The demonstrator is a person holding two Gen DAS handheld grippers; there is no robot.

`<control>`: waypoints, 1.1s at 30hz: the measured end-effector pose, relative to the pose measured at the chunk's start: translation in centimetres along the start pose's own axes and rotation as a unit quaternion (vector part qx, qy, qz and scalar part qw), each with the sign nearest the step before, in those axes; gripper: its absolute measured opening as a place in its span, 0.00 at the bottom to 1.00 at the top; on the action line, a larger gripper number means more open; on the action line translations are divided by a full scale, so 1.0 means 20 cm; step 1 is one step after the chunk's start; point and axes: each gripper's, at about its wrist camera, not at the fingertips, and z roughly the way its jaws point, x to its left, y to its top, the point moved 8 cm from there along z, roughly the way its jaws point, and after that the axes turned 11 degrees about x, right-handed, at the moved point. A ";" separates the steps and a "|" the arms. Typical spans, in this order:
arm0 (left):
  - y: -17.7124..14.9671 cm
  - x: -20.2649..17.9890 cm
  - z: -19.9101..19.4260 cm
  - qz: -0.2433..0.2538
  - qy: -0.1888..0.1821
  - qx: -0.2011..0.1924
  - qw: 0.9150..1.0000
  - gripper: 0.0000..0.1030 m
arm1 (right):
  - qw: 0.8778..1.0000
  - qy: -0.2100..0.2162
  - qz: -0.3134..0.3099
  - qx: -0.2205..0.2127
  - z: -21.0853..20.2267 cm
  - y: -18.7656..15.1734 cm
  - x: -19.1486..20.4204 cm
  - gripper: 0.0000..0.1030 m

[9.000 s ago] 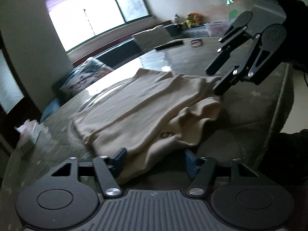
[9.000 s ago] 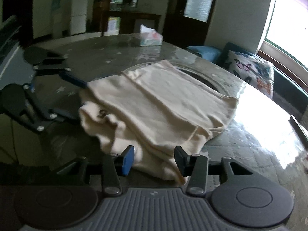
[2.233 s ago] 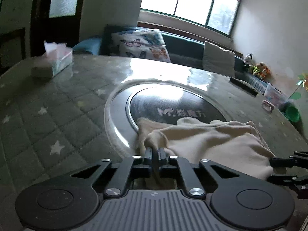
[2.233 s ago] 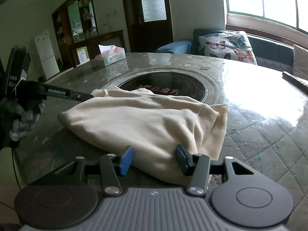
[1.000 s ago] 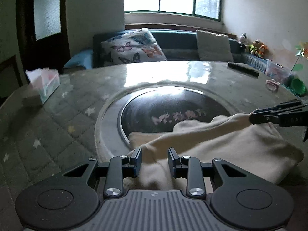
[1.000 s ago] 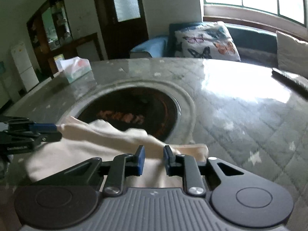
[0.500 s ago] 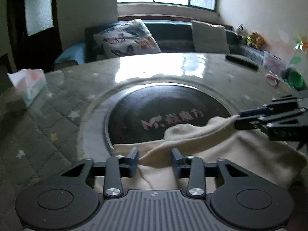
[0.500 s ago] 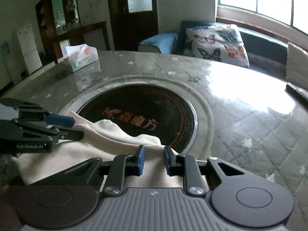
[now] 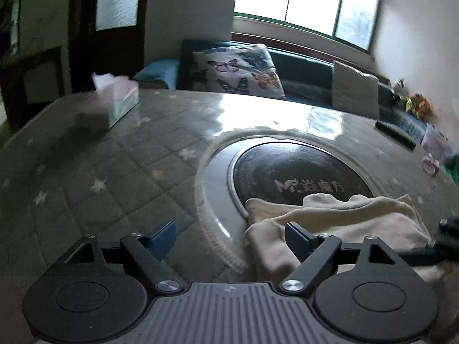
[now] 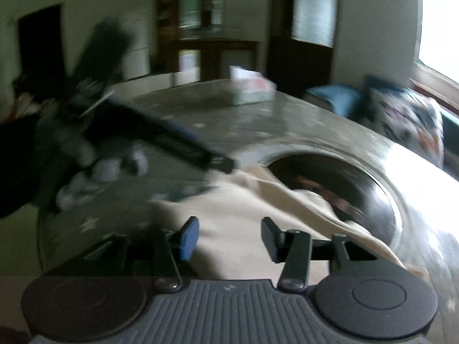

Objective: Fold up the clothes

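Note:
A cream garment lies folded in a bundle on the round table, partly over the dark centre disc. My left gripper is open and empty, its right finger touching the garment's left edge. In the right wrist view, which is blurred, the garment lies just ahead of my right gripper, which is open and empty above the cloth. The left gripper also shows in the right wrist view, at the garment's far left corner.
A tissue box stands at the table's far left. A dark remote and small items lie at the far right edge. A sofa with a butterfly cushion stands behind the table.
Both grippers have opened wide and let go of the garment, which has dropped onto the table. The right gripper swung left; the left gripper shifted left off the cloth.

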 end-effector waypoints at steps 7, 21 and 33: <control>-0.06 0.07 -0.02 -0.057 -0.027 0.014 0.998 0.90 | 0.993 -0.023 -0.112 0.002 0.10 0.04 0.27 0.50; -0.13 -0.01 0.00 -0.143 -0.099 0.055 0.983 0.92 | 0.997 -0.039 -0.070 -0.018 0.02 0.03 0.24 0.15; -0.13 -0.06 0.04 -0.190 -0.157 0.079 0.966 0.44 | 0.998 -0.021 -0.045 -0.049 -0.14 -0.02 0.24 0.14</control>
